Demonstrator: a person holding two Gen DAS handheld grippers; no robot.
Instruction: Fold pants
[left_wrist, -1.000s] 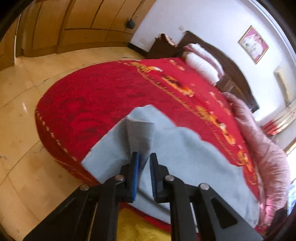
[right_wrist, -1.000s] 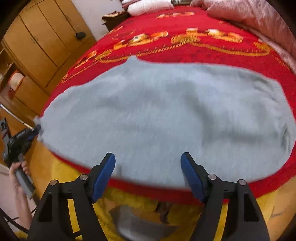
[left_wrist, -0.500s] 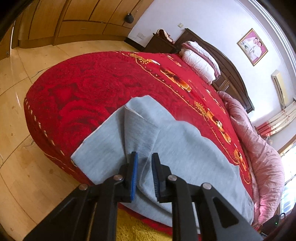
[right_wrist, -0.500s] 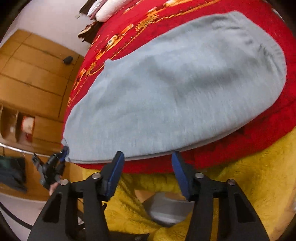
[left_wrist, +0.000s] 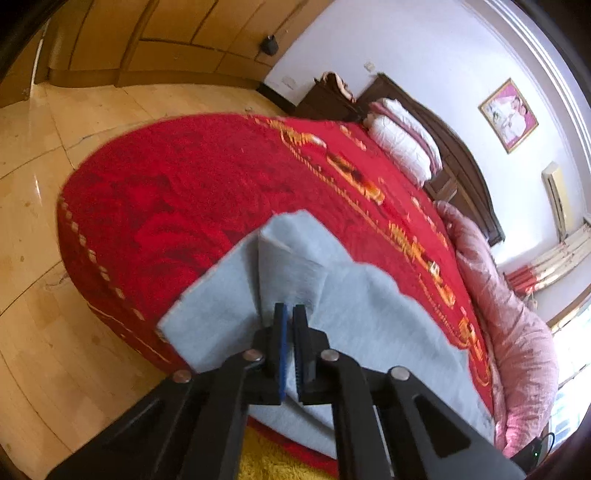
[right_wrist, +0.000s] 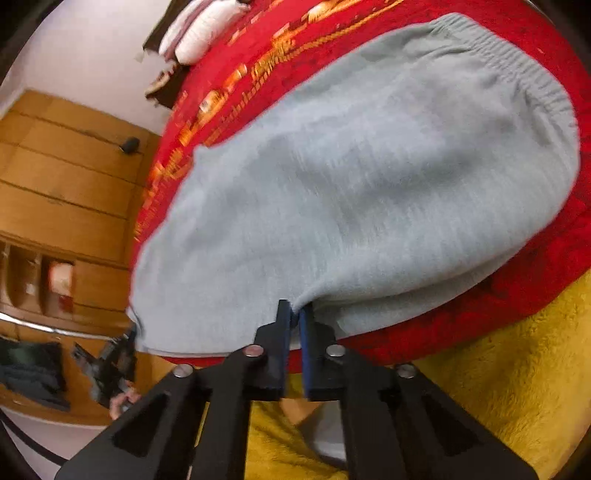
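Grey pants (left_wrist: 362, 325) lie flat near the edge of a bed with a red cover (left_wrist: 177, 192). In the left wrist view my left gripper (left_wrist: 290, 310) is shut on a raised fold at the leg end, jaws closing tight on the cloth. In the right wrist view the pants (right_wrist: 369, 177) spread away from me, with the elastic waistband (right_wrist: 517, 62) at the far right. My right gripper (right_wrist: 294, 312) pinches the near long edge, jaws closing onto it. The left gripper (right_wrist: 122, 343) shows small at the leg end there, held by a hand (right_wrist: 120, 402).
A yellow fuzzy blanket (right_wrist: 498, 369) hangs below the bed's near edge. A pink quilt (left_wrist: 509, 332) lies along the bed's far side, with pillows (left_wrist: 402, 144) at the headboard. Wooden floor (left_wrist: 44, 258) and a wardrobe (right_wrist: 66, 192) are to the left.
My right gripper came down to the pants' near edge, rolled, and shut on it. My left gripper's narrow gap shut on the raised fold.
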